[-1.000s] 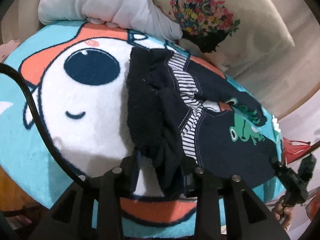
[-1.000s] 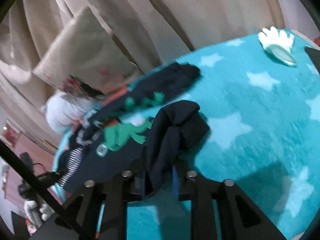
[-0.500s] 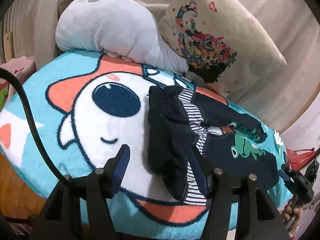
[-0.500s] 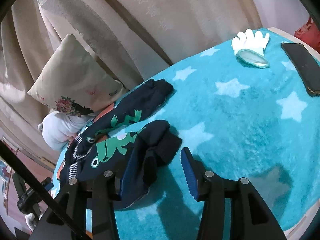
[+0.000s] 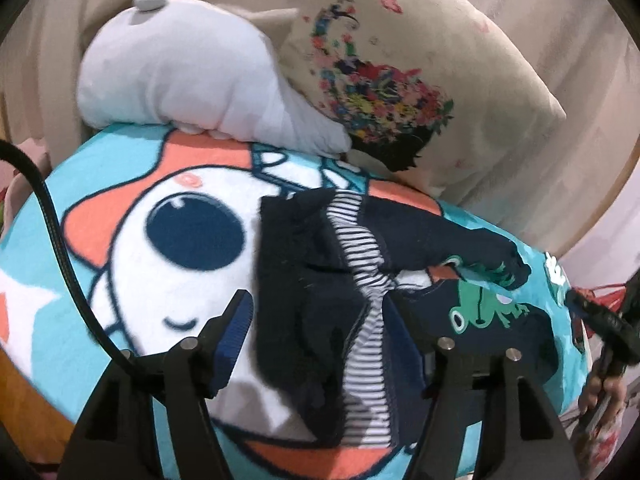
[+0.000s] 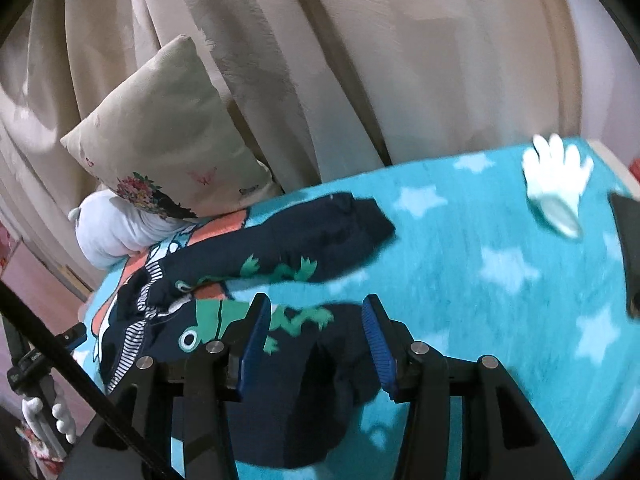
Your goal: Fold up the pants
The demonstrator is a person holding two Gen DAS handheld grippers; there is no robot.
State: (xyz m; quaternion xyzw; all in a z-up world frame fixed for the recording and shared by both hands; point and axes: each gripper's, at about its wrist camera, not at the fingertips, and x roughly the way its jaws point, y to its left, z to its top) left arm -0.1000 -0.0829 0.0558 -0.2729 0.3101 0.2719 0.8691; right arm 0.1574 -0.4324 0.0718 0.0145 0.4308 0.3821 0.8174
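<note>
Navy pants point(image 5: 316, 280) with green frog prints and a striped lining lie crumpled on a cartoon blanket point(image 5: 160, 280). My left gripper point(image 5: 320, 332) hovers over the waistband end. Its jaws are opening; the fabric lies between and below them, and the pads do not press on it. In the right wrist view the pants point(image 6: 304, 240) stretch from the waist at the left to two leg ends. My right gripper point(image 6: 316, 336) stands open above the near leg's bunched cuff point(image 6: 320, 392), which rests loose on the blanket point(image 6: 480, 260).
A grey plush pillow point(image 5: 180, 72) and a floral cushion point(image 5: 420, 80) lean at the blanket's far edge, with a beige curtain point(image 6: 360, 60) behind. A white glove point(image 6: 556, 168) and a dark phone point(image 6: 628, 248) lie at the far right. A hand point(image 5: 604, 392) shows at the right.
Both grippers have let go of the pants and opened. They have lifted and drawn back, and the waistband and the leg cuff now lie loose on the blanket.
</note>
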